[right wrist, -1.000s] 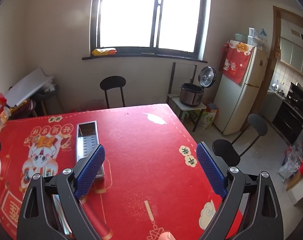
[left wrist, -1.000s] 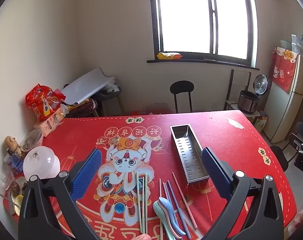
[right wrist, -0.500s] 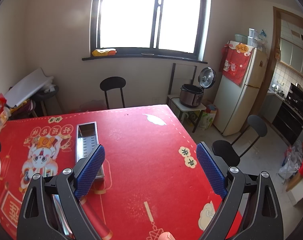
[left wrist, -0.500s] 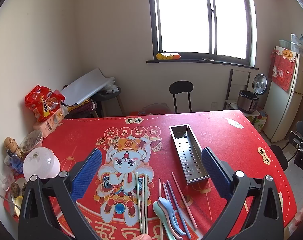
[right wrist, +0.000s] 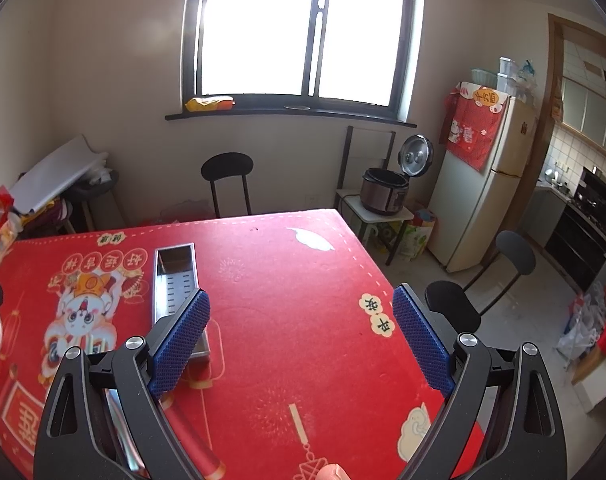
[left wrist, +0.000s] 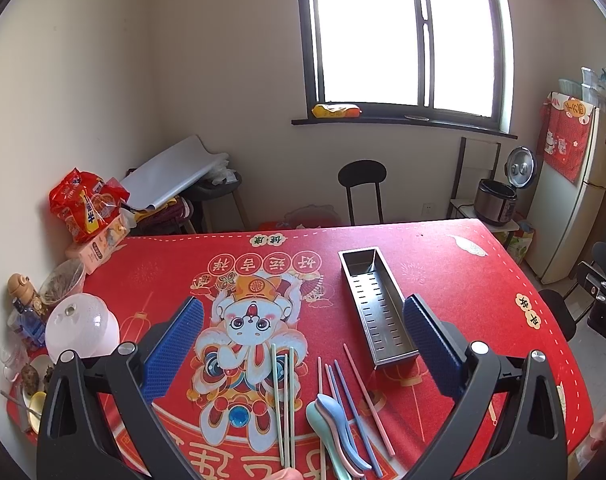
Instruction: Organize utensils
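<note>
A long perforated metal tray (left wrist: 375,304) lies empty on the red tablecloth (left wrist: 463,280); it also shows in the right wrist view (right wrist: 175,280). Near the front edge lie green chopsticks (left wrist: 284,400), pink chopsticks (left wrist: 367,392), blue chopsticks (left wrist: 351,408) and pastel spoons (left wrist: 331,432). My left gripper (left wrist: 303,332) is open and empty, above and just behind the utensils. My right gripper (right wrist: 301,328) is open and empty above the cloth (right wrist: 303,280), right of the tray. The utensils are hidden in the right wrist view.
Along the table's left edge stand a white domed lid (left wrist: 81,326), a glass bowl (left wrist: 61,282), snack bags (left wrist: 87,204) and small bottles (left wrist: 23,300). A black chair (left wrist: 361,188) stands behind the table. A rice cooker (right wrist: 385,190), fridge (right wrist: 487,176) and another chair (right wrist: 511,260) are on the right.
Both views have shifted very slightly; the grippers stay open and nothing on the table has moved.
</note>
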{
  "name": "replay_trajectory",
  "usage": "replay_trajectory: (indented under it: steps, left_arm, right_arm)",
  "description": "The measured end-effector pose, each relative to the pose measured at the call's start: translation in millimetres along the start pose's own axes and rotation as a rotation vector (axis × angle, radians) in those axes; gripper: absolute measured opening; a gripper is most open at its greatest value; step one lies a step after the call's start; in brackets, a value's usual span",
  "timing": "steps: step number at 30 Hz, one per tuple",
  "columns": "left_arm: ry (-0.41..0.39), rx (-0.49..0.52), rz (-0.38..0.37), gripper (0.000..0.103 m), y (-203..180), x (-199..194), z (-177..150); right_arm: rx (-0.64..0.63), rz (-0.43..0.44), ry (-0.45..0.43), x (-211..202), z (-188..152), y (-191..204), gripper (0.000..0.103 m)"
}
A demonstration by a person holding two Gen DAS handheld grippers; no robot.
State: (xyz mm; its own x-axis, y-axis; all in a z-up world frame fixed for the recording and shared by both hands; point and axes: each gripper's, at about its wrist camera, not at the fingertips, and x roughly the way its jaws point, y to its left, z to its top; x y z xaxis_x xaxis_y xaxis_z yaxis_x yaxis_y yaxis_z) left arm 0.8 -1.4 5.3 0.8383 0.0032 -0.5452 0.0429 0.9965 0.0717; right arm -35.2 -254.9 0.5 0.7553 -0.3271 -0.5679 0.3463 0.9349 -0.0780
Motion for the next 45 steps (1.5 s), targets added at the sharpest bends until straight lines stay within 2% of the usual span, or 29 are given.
replay_trajectory:
  steps: [45]
  left_arm:
    - [0.001,0.006,-0.005,0.098,-2.6,3.8,-2.5]
  right_arm:
    - [0.002,0.006,0.004,2.6,-4.2,1.6,0.09]
